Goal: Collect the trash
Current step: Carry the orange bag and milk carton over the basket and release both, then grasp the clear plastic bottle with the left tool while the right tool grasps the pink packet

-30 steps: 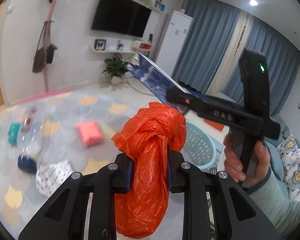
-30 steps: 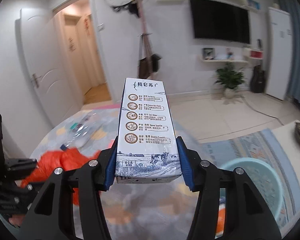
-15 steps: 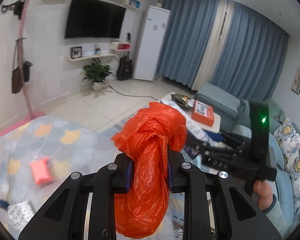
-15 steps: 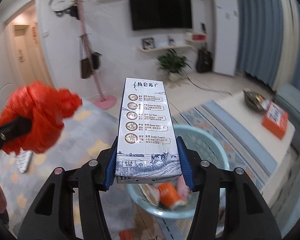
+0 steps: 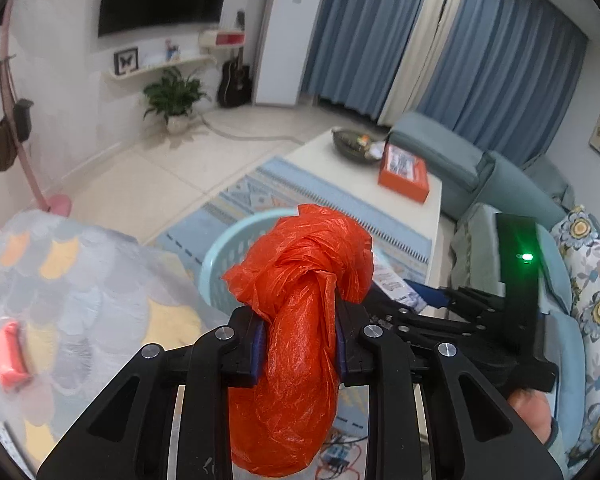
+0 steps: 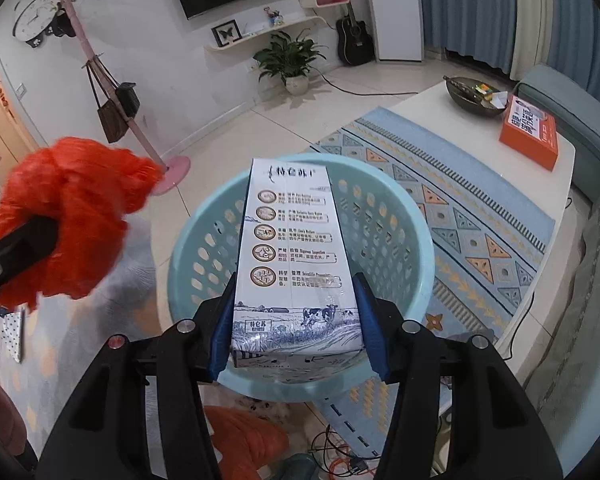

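Note:
My left gripper (image 5: 300, 338) is shut on a crumpled orange plastic bag (image 5: 296, 320), which bulges above and hangs below the pads. My right gripper (image 6: 296, 320) is shut on a white and blue milk carton (image 6: 292, 248), held over a round light-blue basket (image 6: 400, 216) with a perforated wall. The orange bag (image 6: 68, 216) shows at the left of the right wrist view, left of the basket. From the left wrist, the basket's rim (image 5: 220, 248) curves behind the bag, and the right gripper's body (image 5: 460, 320) reaches in from the right with the carton's end (image 5: 396, 284).
A white low table (image 6: 440, 120) with an orange box (image 6: 532, 132) and a dark bowl (image 6: 472, 92) stands right of a patterned blue rug (image 6: 460, 216). A sofa (image 5: 480, 164) lies beyond. A pink packet (image 5: 8, 352) lies on the grey play mat (image 5: 80, 280). A coat stand (image 6: 100, 72) rises at left.
Both grippers have swung right and down toward the blue basket. The carton now hangs over the basket's mouth, and the bag has come up beside the basket. Both grips are unchanged.

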